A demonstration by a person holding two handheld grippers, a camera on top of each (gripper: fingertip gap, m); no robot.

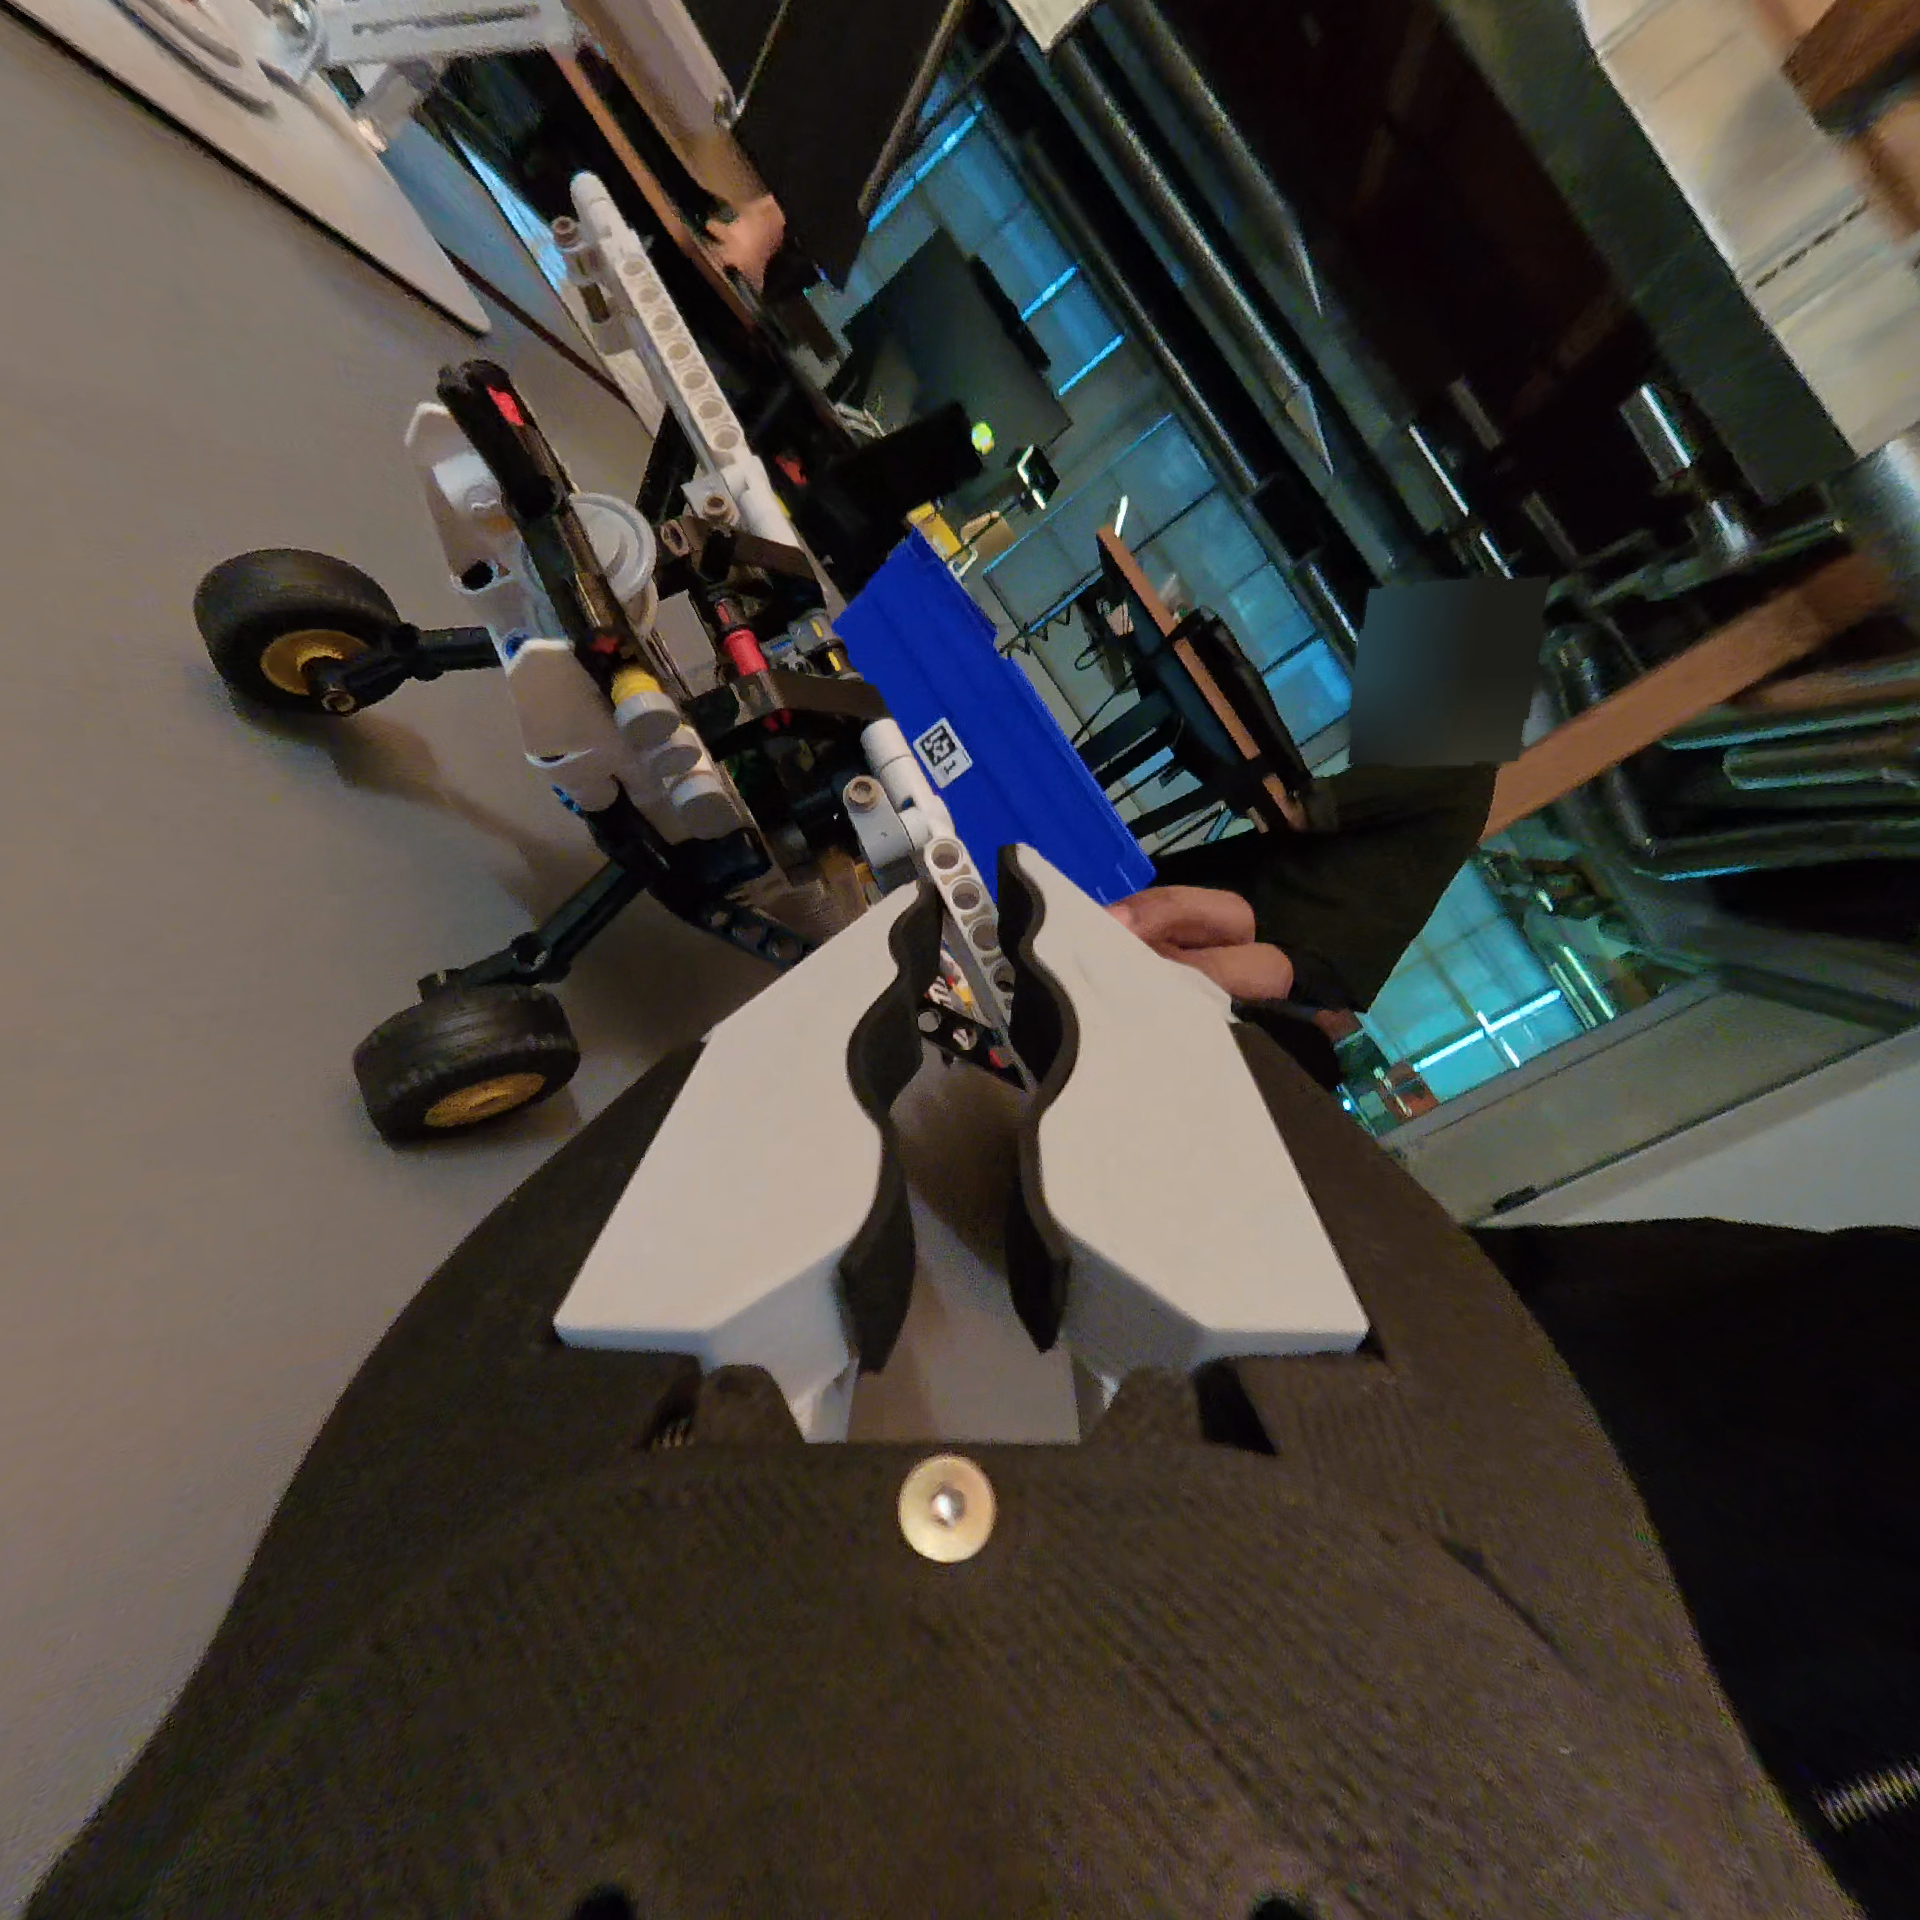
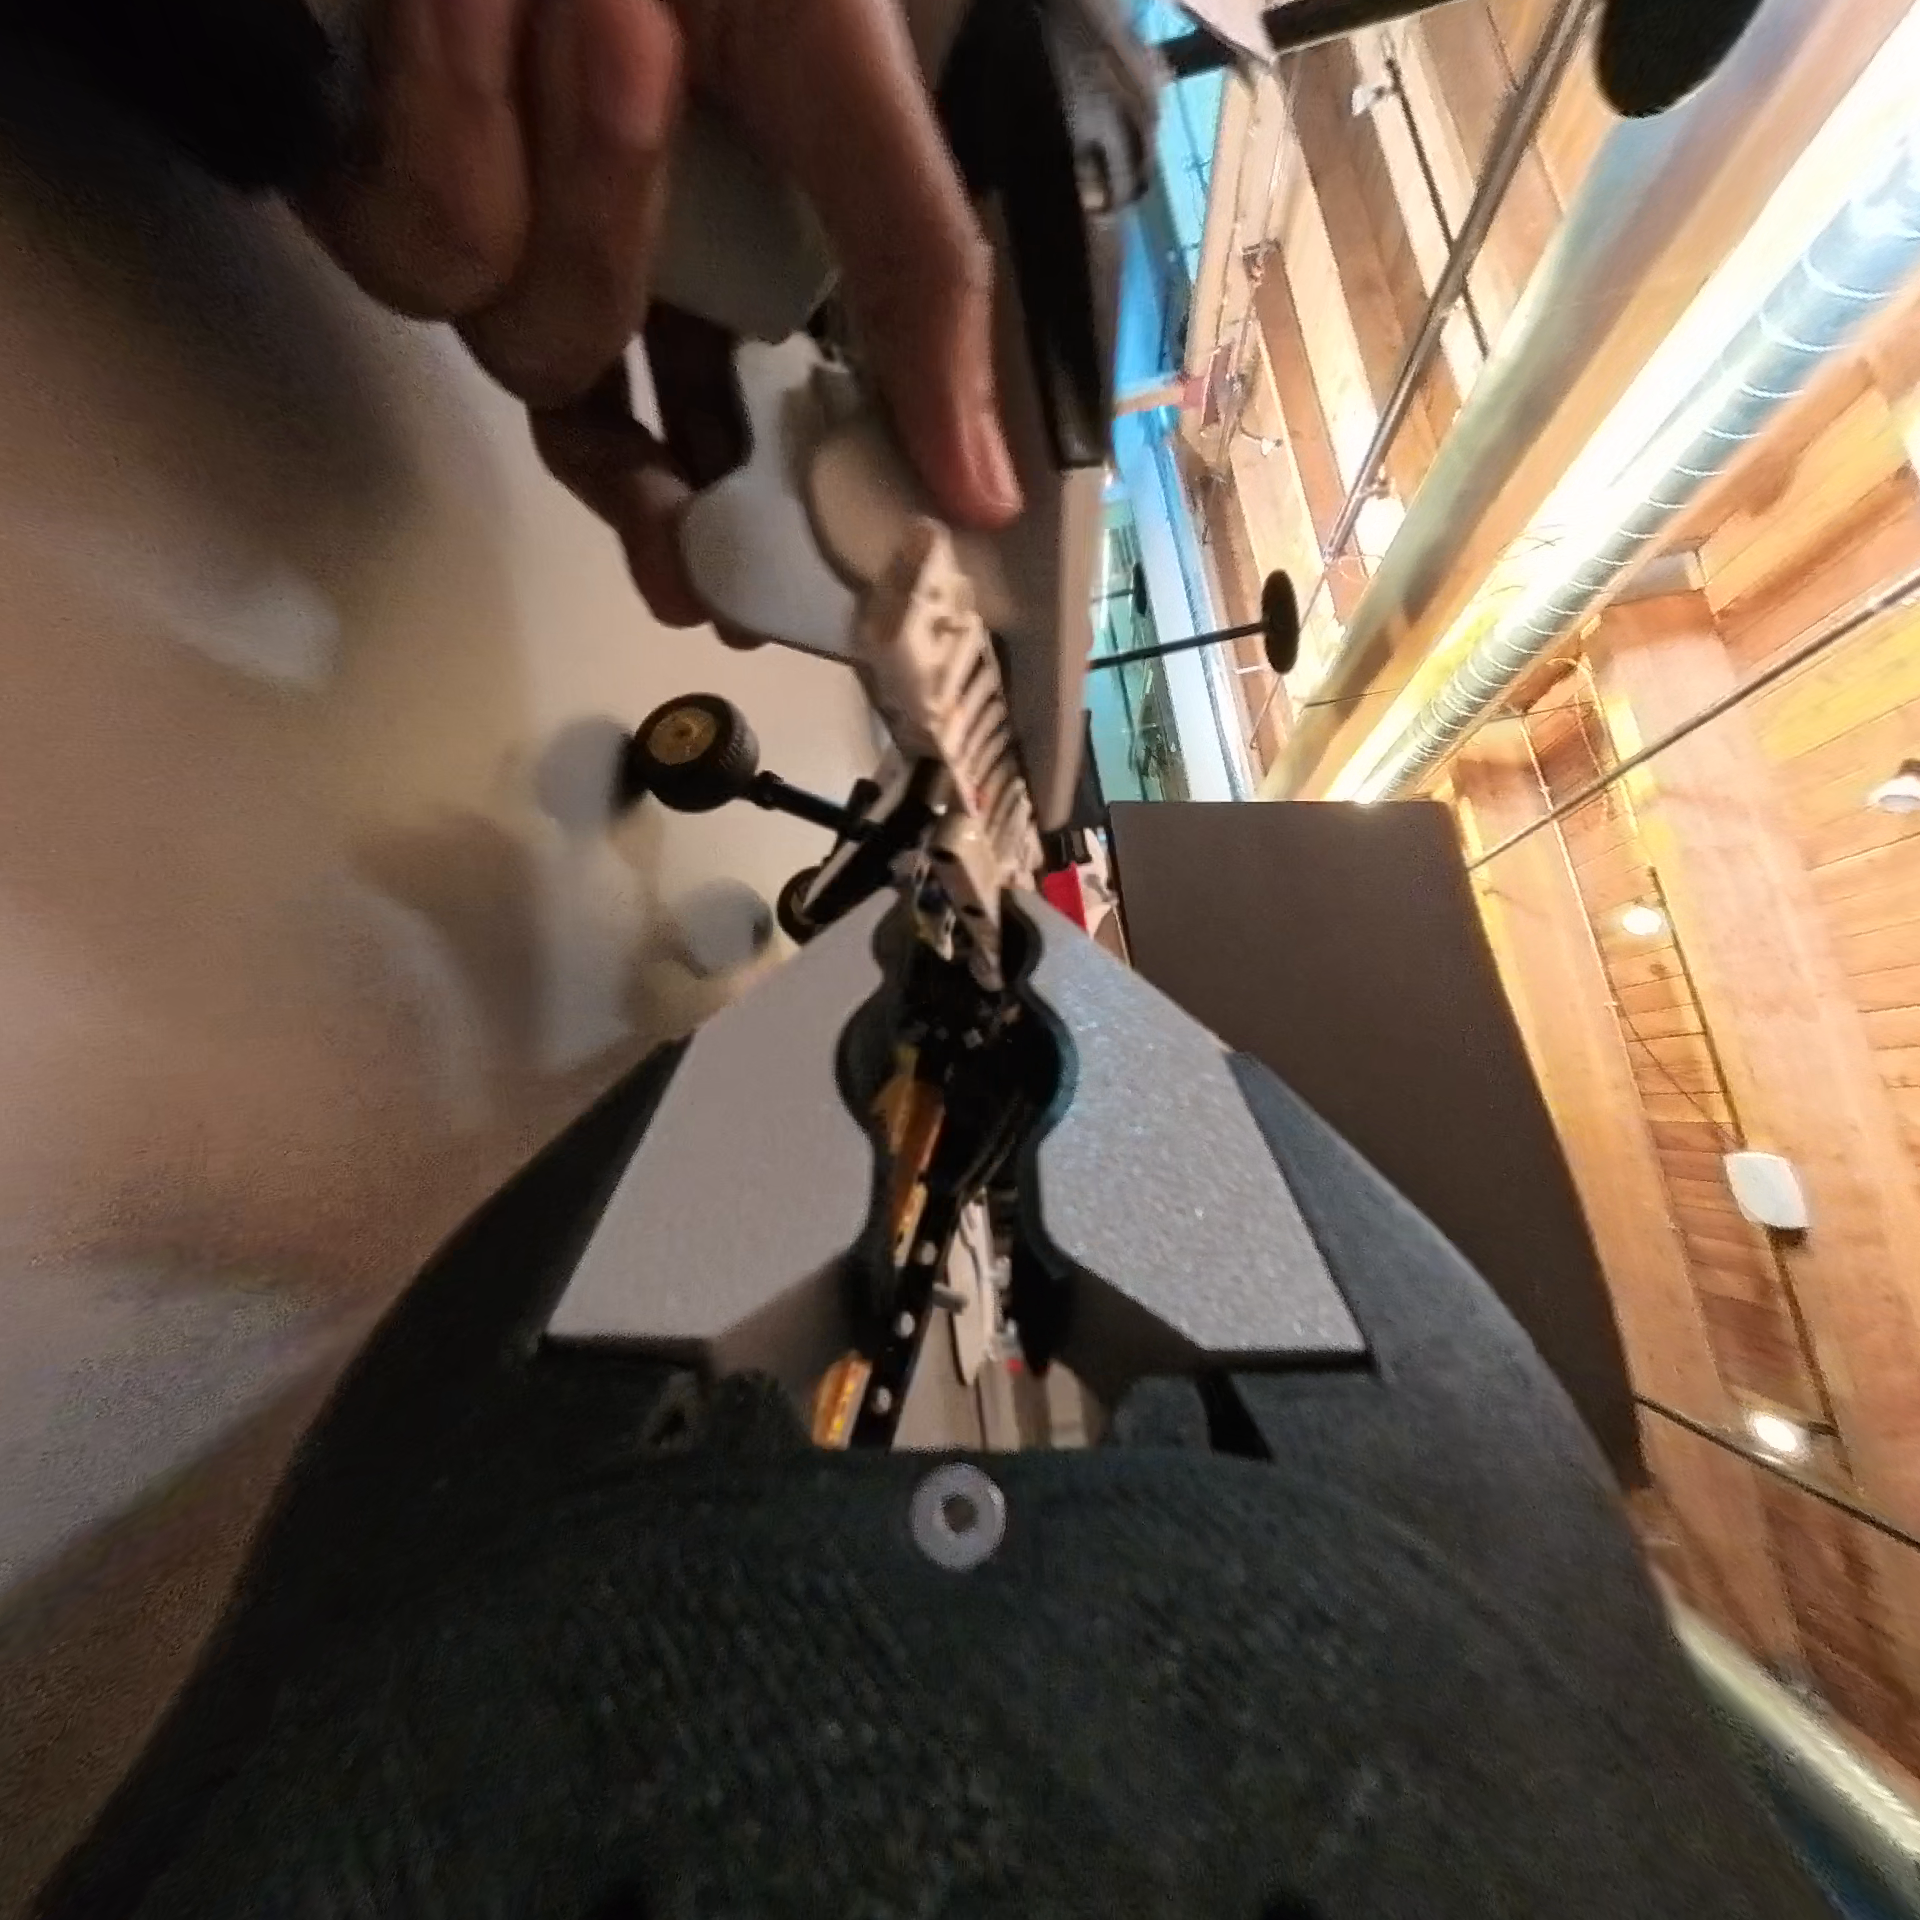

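Note:
A building-brick vehicle model (image 1: 623,665) with black wheels on gold hubs (image 1: 291,623) lies tilted over a grey table (image 1: 156,935). My left gripper (image 1: 968,914) is shut on a white holed beam (image 1: 961,894) at the model's near end, with both black pads against it. In the right wrist view, my right gripper (image 2: 961,951) is shut on the other end of the same model (image 2: 966,727), and its black and white frame fills the space between the pads. The left gripper, held by a hand (image 2: 727,208), shows at the top of that view.
A blue bin (image 1: 987,727) with a square tag stands behind the model. A hand (image 1: 1195,935) shows just right of the left fingers. A white board (image 1: 312,187) lies at the table's far left. A dark panel (image 2: 1351,1039) stands right of the right gripper. Less than 4 cm separates the two grippers' tips.

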